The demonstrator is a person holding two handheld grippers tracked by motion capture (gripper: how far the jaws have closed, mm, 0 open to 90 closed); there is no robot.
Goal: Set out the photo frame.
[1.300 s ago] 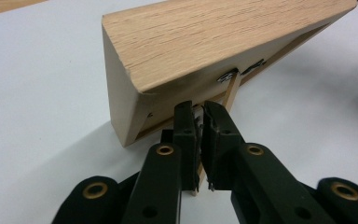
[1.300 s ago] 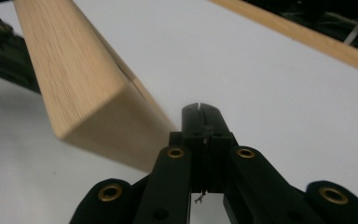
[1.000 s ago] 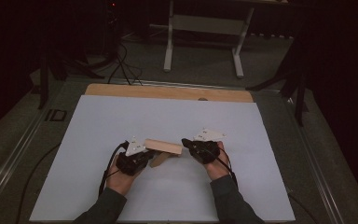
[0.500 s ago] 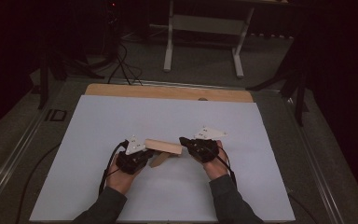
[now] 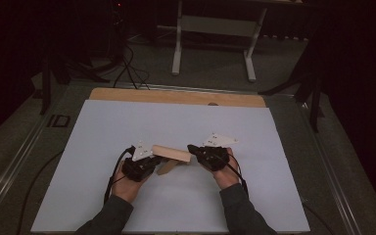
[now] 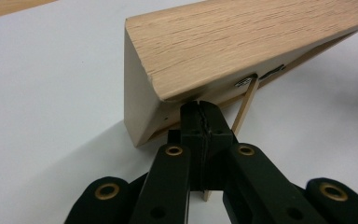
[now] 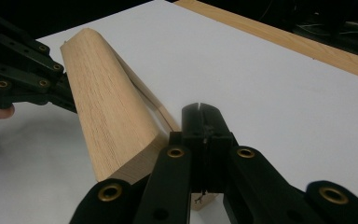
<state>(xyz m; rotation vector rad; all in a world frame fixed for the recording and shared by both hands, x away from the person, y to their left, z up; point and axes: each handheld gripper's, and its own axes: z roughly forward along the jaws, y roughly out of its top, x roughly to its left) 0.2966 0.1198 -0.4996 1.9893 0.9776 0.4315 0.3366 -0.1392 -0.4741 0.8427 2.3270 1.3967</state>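
Wooden block [image 5: 172, 153] sits lifted at a tilt over the near half of the table, roughly midway between the left and right edges, held between the two grippers. It is a pale oak-grained piece with a rounded top edge, and a thin wooden slat [image 6: 243, 106] juts from its underside. The left gripper [image 5: 149, 161] comes at it from the left end; in the left gripper view its black jaws are pressed together, and the slat runs down between them, so they look clamped on that thin strip right under the block's lower edge. The right gripper [image 5: 194, 149] meets the block's other end; in the right gripper view its jaws are closed tight against each other beside the block's end face, with a sliver of wood showing just below them, though I cannot tell for sure that it is pinched. The white sheet [image 5: 127, 122] covers the table, with a bare wooden strip [image 5: 176, 96] along the far edge.
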